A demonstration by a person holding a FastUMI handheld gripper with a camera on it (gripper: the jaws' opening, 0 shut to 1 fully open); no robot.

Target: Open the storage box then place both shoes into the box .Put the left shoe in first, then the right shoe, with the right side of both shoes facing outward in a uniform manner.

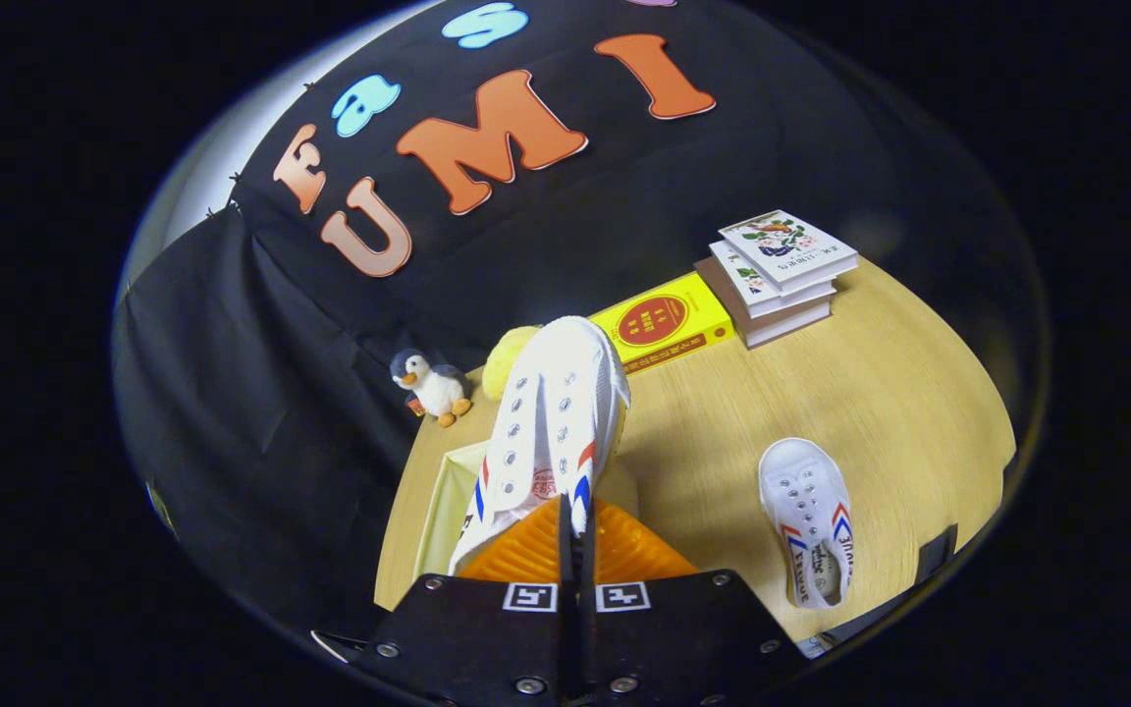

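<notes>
My gripper (573, 525) is shut on a white shoe (551, 412) with red and blue side stripes, pinching it at the heel collar. The shoe points away from me, toe up and forward. It hangs over the open storage box (448, 491), whose pale rim and inside wall show just left of the fingers. A second white shoe (809, 516) of the same kind lies flat on the wooden table (880, 393) to the right, its toe pointing away and its opening toward me.
A small penguin toy (431, 385) stands beyond the box by the black cloth wall. A yellow round object (505, 358) peeks from behind the held shoe. A yellow book (666, 322) and a stack of books (777, 275) lie at the table's far side.
</notes>
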